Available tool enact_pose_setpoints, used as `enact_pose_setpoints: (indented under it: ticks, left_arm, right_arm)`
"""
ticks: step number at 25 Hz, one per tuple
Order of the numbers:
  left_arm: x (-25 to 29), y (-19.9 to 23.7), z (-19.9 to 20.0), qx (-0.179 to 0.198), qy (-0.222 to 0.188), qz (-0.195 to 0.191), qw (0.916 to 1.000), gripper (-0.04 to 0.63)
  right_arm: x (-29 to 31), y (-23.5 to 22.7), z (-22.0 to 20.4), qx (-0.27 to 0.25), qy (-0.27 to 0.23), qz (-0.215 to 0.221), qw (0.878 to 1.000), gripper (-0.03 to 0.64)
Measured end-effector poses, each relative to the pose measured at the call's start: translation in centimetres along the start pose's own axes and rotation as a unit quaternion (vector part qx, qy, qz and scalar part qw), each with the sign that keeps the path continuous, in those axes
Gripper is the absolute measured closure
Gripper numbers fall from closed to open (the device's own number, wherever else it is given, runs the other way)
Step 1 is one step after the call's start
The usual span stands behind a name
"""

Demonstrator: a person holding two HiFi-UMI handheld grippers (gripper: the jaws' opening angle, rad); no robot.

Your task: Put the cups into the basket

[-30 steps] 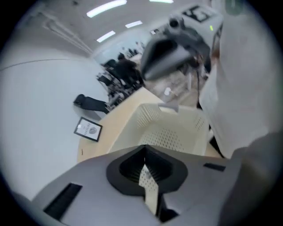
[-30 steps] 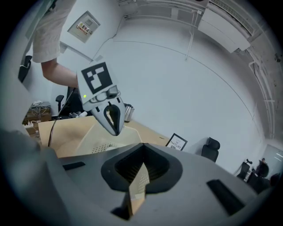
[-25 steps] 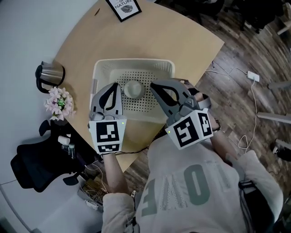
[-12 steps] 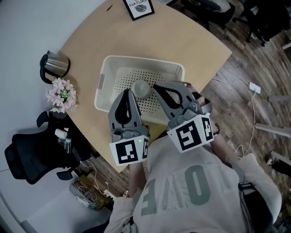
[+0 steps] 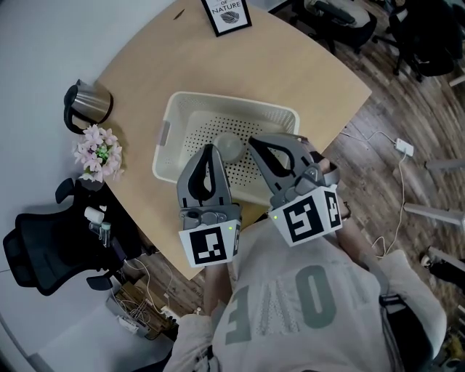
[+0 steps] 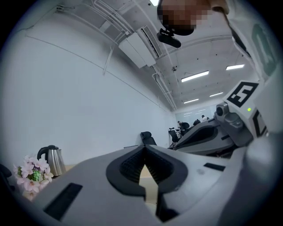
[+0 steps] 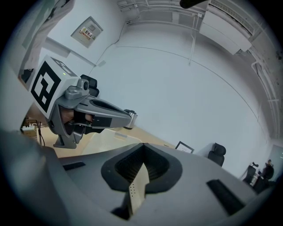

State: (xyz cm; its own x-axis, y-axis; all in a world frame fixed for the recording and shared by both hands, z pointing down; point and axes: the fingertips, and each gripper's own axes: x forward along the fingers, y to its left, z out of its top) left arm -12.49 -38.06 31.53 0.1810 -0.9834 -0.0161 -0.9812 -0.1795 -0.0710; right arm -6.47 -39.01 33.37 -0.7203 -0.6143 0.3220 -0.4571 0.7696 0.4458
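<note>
A cream perforated basket [image 5: 190, 109] stands on the round wooden table [image 5: 290, 65]. One pale cup [image 5: 231, 148] lies inside it, near the front wall. My left gripper [image 5: 209, 148] hovers over the basket's front part, just left of the cup, with its jaws shut and nothing between them. My right gripper [image 5: 253, 139] is just right of the cup, also shut and holding nothing. In the left gripper view the left gripper [image 6: 144, 147] points level across the room, tips touching. The right gripper [image 7: 142, 146] shows the same, with the basket [image 7: 106, 137] below.
A steel kettle [image 5: 86, 106] and a pot of pink flowers [image 5: 97, 154] sit at the table's left edge. A framed picture [image 5: 226, 14] stands at the far edge. A black chair [image 5: 43, 247] is below left, and cables lie on the wooden floor [image 5: 407, 131] at right.
My left gripper has moved right, from the basket's front left corner to beside the cup. The right gripper has hardly moved. Both stay shut.
</note>
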Motion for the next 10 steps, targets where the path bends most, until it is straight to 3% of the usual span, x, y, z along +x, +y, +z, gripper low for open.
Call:
enact_pose_setpoints:
  ticks: [10]
  left_arm:
    - [0.03,1.04,0.39,-0.007,-0.018,0.016,0.9997,0.588]
  right_arm:
    - [0.79,0.71,-0.19,-0.007,0.012,0.007,1.0,0.618]
